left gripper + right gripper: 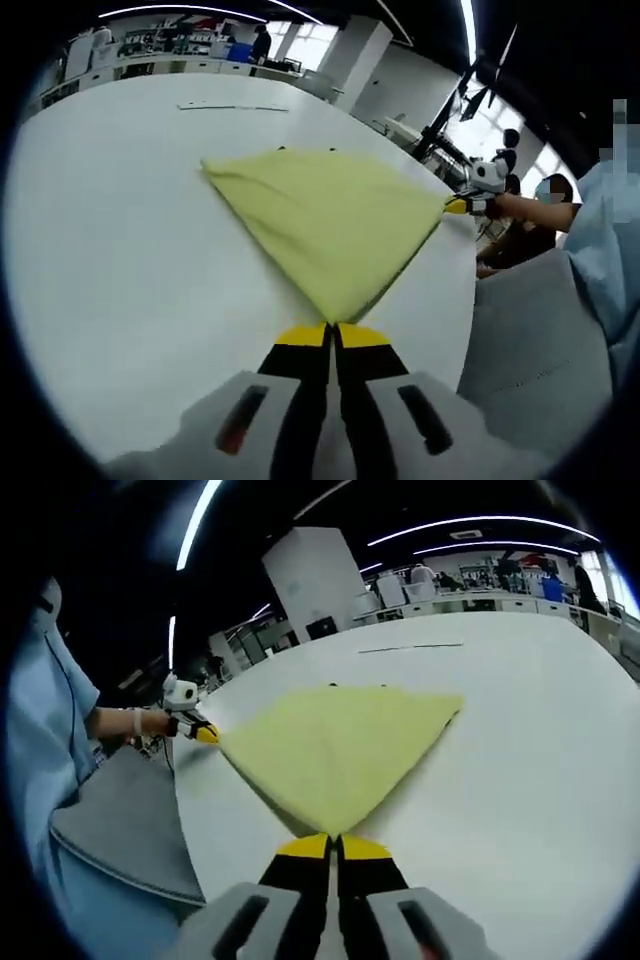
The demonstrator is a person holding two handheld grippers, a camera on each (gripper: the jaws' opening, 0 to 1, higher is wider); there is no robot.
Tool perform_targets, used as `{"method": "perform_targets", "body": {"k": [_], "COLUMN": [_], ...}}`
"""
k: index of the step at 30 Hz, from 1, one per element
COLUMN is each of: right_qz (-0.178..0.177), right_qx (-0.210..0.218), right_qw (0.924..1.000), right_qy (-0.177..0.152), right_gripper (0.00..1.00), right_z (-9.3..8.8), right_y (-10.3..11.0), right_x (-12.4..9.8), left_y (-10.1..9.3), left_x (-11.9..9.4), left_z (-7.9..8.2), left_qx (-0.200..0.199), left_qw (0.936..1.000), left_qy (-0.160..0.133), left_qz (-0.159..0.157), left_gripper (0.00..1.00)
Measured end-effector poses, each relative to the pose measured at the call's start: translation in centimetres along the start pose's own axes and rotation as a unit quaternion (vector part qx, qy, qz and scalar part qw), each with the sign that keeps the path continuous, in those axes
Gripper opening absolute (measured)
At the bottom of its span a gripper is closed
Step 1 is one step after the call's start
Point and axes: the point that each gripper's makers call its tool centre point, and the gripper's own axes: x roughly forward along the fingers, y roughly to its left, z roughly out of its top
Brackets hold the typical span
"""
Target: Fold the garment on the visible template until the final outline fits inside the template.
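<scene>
yellow garment held at two corners over the white table

in the left gripper view the left gripper (333, 330) rises from the bottom with its yellow-tipped jaws pressed together, pinching the near corner of a yellow garment (330, 220). the cloth spreads away from the jaws in a wide, flat triangular shape across the white table (120, 230), its far edge running from a point at the left to a point at the right. at that right point the right gripper (458, 205) meets the cloth, held by a person's hand (505, 203) with a light blue sleeve (612, 250) behind it; its jaws look closed on that corner.

in the right gripper view the right gripper (335, 842) comes up from the bottom, its yellow tips closed on the nearest corner of the garment (335, 748). the cloth fans out over the table (520, 740). at the cloth's left corner the left gripper (205, 733) is touching the fabric, with a hand (130, 722) behind it. a grey fabric panel (125, 820) lies just off the table edge beside the person's light blue clothing (45, 710). a thin dark line (410, 648) marks the table well beyond the garment. i cannot make out a template outline under the cloth.
</scene>
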Motion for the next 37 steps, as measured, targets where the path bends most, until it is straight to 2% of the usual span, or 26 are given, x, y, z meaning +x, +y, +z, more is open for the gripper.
{"method": "perform_targets", "body": {"k": [1,2,3,4,5,6,7,9,11,14,17,29,33,37], "right_qz": [-0.005,-0.027,-0.031,-0.03,-0.033,-0.042,-0.048,-0.051,-0.061,-0.077,-0.089,-0.122,-0.127,-0.132], "right_qx": [-0.011,-0.022,-0.013,0.001,0.001,-0.006,-0.013,-0.018,-0.023,-0.029,-0.032,-0.019,-0.021,-0.015], "right_qw": [0.9999,0.9992,0.9993,0.9991,0.9987,0.9983,0.9978,0.9971,0.9963,0.9948,0.9935,0.9888,0.9886,0.9872], "right_qy": [-0.009,-0.019,-0.019,-0.03,-0.04,-0.041,-0.044,-0.054,-0.056,-0.059,-0.062,-0.084,-0.078,-0.088], "right_gripper": [0.0,0.04,0.14,0.29,0.46,0.52,0.55,0.65,0.82,1.0,1.0,1.0,0.99,0.98], "right_z": [0.3,0.7,0.7,1.1,1.5,1.6,1.8,2.1,2.2,2.2,2.2,1.6,1.2,1.5], "right_y": [0.1,-0.3,-0.2,-0.1,0.0,-0.1,-0.2,0.0,-0.1,-0.2,-0.3,-0.1,-0.2,-0.2], "right_x": [-0.1,-0.3,-0.4,-0.6,-0.8,-1.2,-1.5,-2.0,-2.3,-3.0,-3.9,-6.9,-7.1,-7.6], "left_y": [0.1,0.3,0.3,0.3,0.1,-0.1,-0.2,-0.5,-0.5,-0.8,-1.0,-2.3,-2.5,-2.6], "left_x": [-0.1,-0.3,-0.6,-0.8,-1.0,-1.2,-1.4,-1.7,-1.7,-1.8,-1.9,-1.2,-0.8,-0.4], "left_z": [0.3,0.4,1.0,1.5,1.8,2.2,2.7,3.2,3.6,3.7,3.7,3.8,3.8,3.8], "left_qx": [-0.007,-0.005,-0.005,-0.005,-0.006,0.001,0.018,0.028,0.034,0.05,0.055,0.06,0.061,0.063], "left_qw": [0.9999,0.9998,0.9995,0.9991,0.999,0.9988,0.9981,0.9974,0.9964,0.995,0.9946,0.9956,0.9959,0.9961], "left_qy": [-0.008,-0.011,-0.022,-0.031,-0.034,-0.039,-0.046,-0.05,-0.055,-0.059,-0.06,-0.055,-0.051,-0.047], "left_qz": [0.009,0.013,0.022,0.027,0.029,0.03,0.037,0.045,0.054,0.063,0.065,0.047,0.042,0.039], "left_gripper": [0.01,0.04,0.11,0.25,0.34,0.4,0.46,0.58,0.79,0.93,0.99,0.99,0.98,0.97]}}
